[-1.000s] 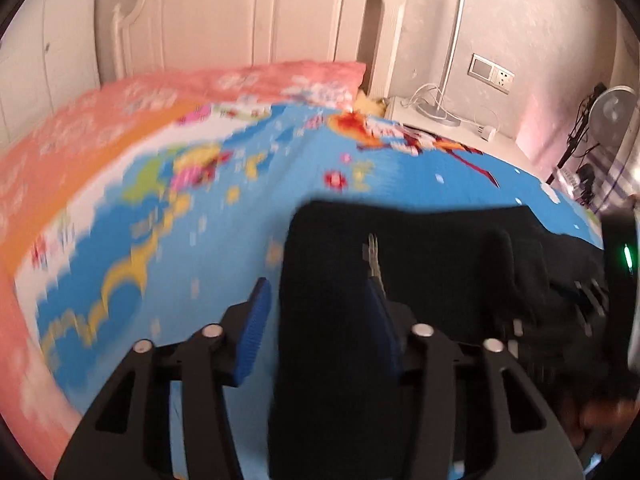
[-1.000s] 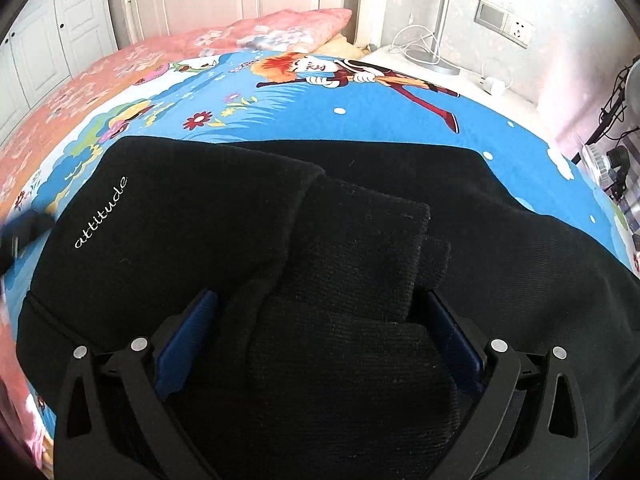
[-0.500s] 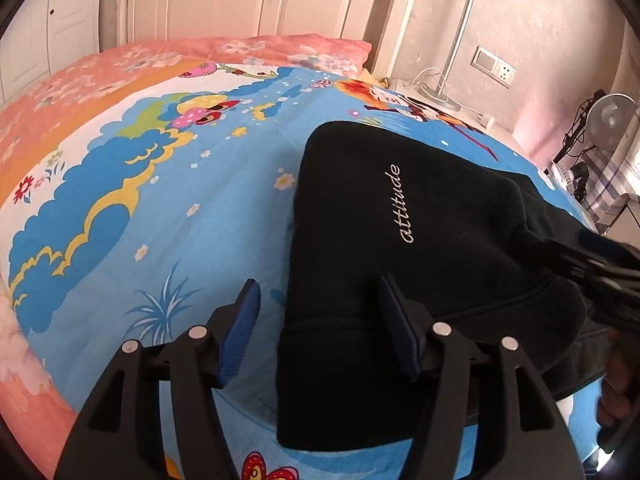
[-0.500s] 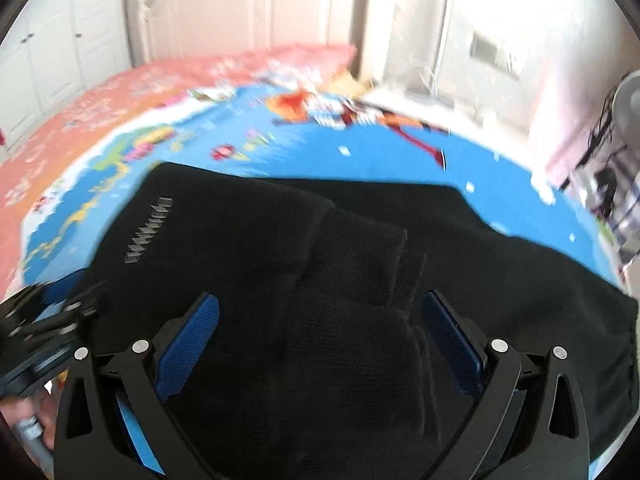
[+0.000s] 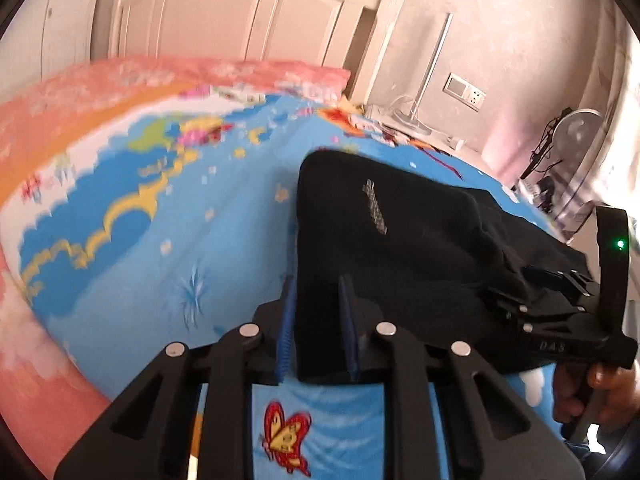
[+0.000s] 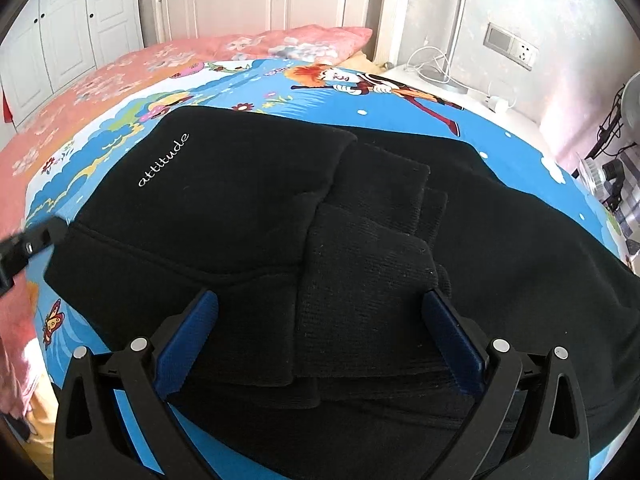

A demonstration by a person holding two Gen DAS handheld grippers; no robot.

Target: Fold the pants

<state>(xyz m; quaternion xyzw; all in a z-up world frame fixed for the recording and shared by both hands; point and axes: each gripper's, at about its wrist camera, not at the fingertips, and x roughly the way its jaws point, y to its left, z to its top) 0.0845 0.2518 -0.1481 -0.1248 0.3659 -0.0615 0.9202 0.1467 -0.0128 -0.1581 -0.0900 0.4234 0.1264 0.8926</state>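
Left gripper (image 5: 316, 324) is closing on the near corner of the black pants (image 5: 400, 248), cloth between its pads. Right gripper (image 6: 320, 340) stands wide apart over the ribbed cuffs, which only its view shows. The pants lie folded on the cartoon sheet (image 6: 400, 120); beyond them, a pink pillow (image 6: 296, 40).

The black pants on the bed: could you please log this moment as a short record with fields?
item: black pants, partly folded, white "attitude" lettering on top
surface: cartoon-print bedsheet
left gripper: jaws closing on the near corner of the pants, fabric between them
right gripper: jaws wide apart, straddling the ribbed cuffs
background: white headboard, pink pillow
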